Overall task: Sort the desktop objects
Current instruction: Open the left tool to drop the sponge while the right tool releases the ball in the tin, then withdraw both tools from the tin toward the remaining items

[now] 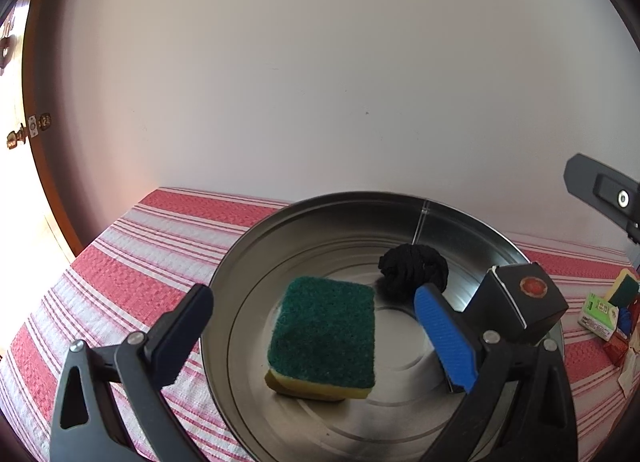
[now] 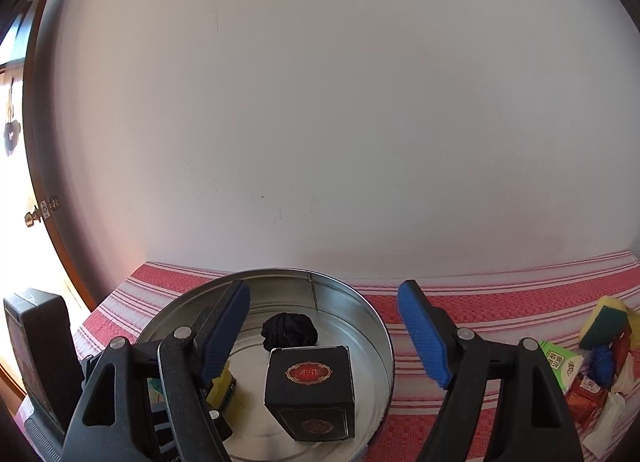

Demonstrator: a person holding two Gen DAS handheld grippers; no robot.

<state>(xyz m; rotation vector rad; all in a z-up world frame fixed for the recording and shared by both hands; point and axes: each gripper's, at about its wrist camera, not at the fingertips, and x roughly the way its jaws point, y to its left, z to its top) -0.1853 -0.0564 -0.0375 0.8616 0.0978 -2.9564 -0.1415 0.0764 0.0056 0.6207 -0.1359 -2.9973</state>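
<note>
With the black cardboard box (image 2: 310, 392) resting in the round metal tray (image 2: 360, 314), both the right tongs (image 2: 324, 336) and left tongs (image 1: 316, 328) gape empty; next target is probably the heap of small packets (image 2: 592, 366).

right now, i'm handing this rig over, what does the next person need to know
Left gripper: open, empty, over the metal tray.
Right gripper: open, empty, over the tray.
Done: sponge, black cloth ball and black box are in the tray.
Left: the pile on the striped cloth at right, with a second sponge and a green carton.
</note>
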